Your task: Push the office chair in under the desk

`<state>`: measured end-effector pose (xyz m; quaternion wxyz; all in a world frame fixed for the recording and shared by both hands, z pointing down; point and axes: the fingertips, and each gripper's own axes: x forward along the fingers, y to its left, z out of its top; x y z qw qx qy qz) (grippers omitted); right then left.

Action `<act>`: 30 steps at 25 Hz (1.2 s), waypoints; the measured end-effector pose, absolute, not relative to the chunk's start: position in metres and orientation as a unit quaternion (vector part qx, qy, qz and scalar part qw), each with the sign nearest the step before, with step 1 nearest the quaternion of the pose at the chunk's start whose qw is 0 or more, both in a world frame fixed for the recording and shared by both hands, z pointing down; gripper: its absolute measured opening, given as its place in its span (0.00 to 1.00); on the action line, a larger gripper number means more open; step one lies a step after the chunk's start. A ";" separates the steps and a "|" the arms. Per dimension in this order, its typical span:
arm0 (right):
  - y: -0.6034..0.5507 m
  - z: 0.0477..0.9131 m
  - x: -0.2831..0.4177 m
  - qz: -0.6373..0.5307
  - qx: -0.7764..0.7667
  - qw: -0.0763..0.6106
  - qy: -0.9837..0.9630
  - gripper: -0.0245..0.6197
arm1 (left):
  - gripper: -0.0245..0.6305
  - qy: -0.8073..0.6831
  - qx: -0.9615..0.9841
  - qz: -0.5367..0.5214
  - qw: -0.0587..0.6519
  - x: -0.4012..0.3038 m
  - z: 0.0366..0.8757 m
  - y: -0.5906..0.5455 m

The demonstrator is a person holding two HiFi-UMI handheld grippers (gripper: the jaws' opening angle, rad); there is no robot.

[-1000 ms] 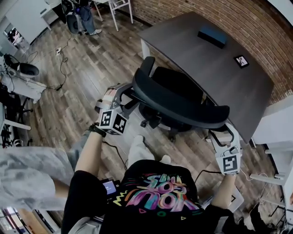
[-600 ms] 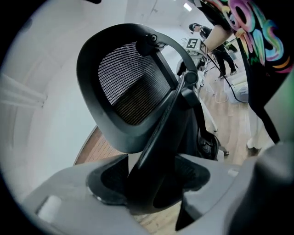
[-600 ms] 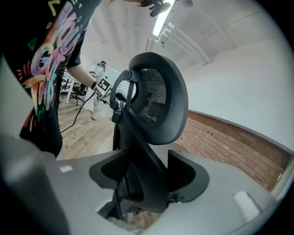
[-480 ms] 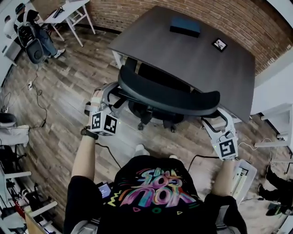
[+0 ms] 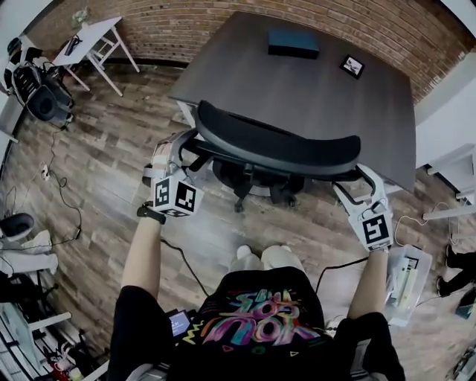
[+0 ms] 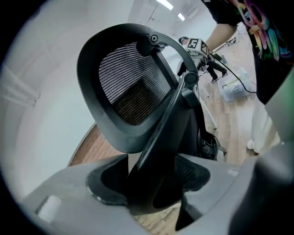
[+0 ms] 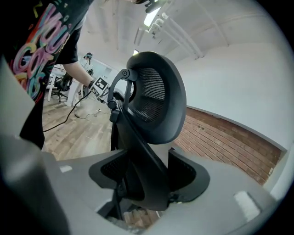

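Observation:
A black office chair point(image 5: 277, 146) stands at the near edge of the dark grey desk point(image 5: 312, 89), its seat mostly hidden under the desktop and behind the curved backrest. My left gripper point(image 5: 181, 149) is shut on the backrest's left end, and my right gripper point(image 5: 355, 181) is shut on its right end. In the left gripper view the chair's mesh back point(image 6: 128, 87) rises ahead, with its black frame edge clamped in the left gripper point(image 6: 151, 179). The right gripper view shows the backrest point(image 7: 156, 101) held the same way in the right gripper point(image 7: 149, 176).
A dark blue box point(image 5: 293, 42) and a small marker card point(image 5: 352, 66) lie on the desk. A brick wall point(image 5: 223, 22) runs behind it. A white folding table point(image 5: 93, 37) and bags point(image 5: 37, 93) stand at far left. Cables and a white device point(image 5: 405, 277) lie on the wood floor.
The chair has rolled toward the desk and its seat has gone further beneath the desktop. Both grippers have stayed shut on the backrest ends and moved forward with it.

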<state>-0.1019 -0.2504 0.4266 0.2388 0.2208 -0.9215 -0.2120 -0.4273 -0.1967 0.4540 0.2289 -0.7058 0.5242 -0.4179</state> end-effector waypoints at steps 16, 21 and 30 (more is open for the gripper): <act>-0.286 0.428 -0.142 -0.201 0.254 0.247 -0.913 0.44 | 0.49 0.495 -0.725 -0.421 0.228 -0.476 0.457 -0.270; -0.302 0.426 -0.155 -0.194 0.274 0.243 -0.910 0.44 | 0.49 0.485 -0.731 -0.423 0.227 -0.490 0.457 -0.299; -0.320 0.426 -0.182 -0.182 0.307 0.245 -0.901 0.45 | 0.50 0.463 -0.748 -0.404 0.252 -0.515 0.459 -0.335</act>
